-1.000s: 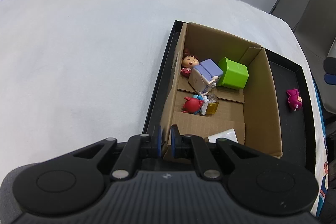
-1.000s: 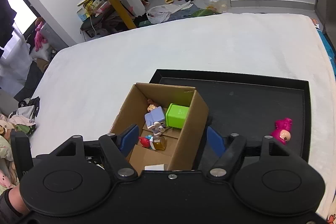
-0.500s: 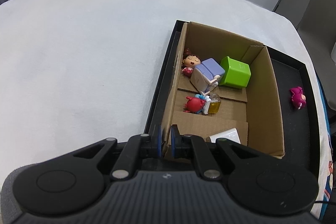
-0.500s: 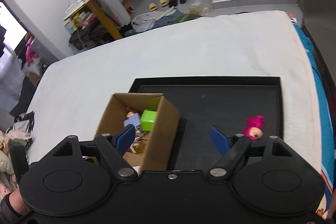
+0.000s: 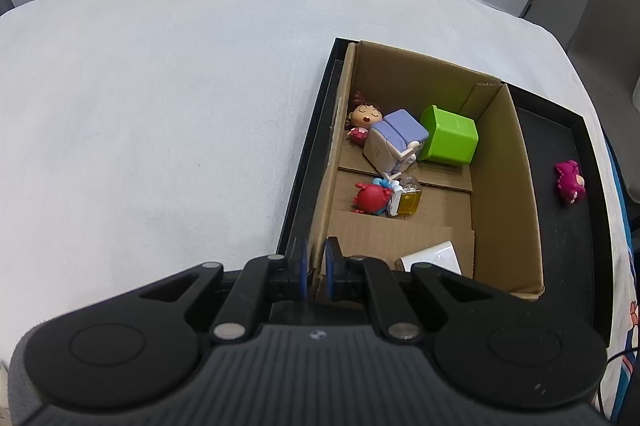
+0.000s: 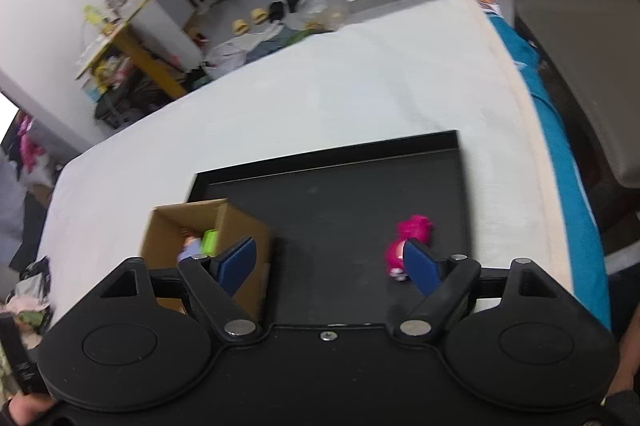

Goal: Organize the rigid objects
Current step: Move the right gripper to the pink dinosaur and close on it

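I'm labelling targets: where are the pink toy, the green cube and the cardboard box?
pink toy (image 6: 410,240): right wrist view, on its body.
green cube (image 5: 450,134): left wrist view, on its top face.
cardboard box (image 5: 506,182): left wrist view, on its right inner wall.

One box (image 5: 504,186) is seen on one tray (image 5: 576,238). Six items are counted inside: one doll (image 5: 362,116), one purple toy (image 5: 396,142), one green cube (image 5: 450,140), one red figure (image 5: 370,198), one bottle (image 5: 408,200), one white block (image 5: 432,260). One pink toy (image 5: 570,181) is counted at right.
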The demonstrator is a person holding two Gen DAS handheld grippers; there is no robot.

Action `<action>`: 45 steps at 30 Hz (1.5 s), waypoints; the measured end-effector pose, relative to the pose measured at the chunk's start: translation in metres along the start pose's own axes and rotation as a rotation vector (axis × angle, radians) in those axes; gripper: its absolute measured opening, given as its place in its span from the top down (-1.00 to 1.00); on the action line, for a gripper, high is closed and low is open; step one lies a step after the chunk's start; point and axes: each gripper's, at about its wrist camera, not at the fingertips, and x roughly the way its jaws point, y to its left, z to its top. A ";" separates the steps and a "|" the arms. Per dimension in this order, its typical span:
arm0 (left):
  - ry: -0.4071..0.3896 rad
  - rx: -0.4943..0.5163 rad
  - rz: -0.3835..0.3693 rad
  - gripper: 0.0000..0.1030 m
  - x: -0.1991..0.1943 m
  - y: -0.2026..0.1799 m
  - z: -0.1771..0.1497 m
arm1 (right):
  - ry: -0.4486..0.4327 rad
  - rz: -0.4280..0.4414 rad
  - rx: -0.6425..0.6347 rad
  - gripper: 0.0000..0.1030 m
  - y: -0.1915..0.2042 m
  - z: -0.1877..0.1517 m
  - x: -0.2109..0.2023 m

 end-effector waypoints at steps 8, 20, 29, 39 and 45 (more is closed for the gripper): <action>0.009 0.011 0.002 0.84 0.001 -0.001 0.001 | 0.036 -0.018 0.067 -0.55 -0.025 -0.002 0.030; 0.014 0.009 0.000 0.84 0.001 -0.001 0.002 | 0.076 -0.117 0.214 -0.23 -0.041 -0.001 0.082; 0.014 0.008 -0.001 0.84 0.002 -0.002 0.001 | 0.082 -0.245 0.210 -0.22 -0.031 -0.010 0.108; 0.016 0.000 -0.003 0.84 0.002 -0.001 0.002 | 0.076 -0.345 0.164 -0.11 -0.020 -0.024 0.129; 0.019 0.000 0.003 0.84 0.004 -0.001 0.001 | 0.057 -0.315 0.177 0.22 -0.025 -0.024 0.119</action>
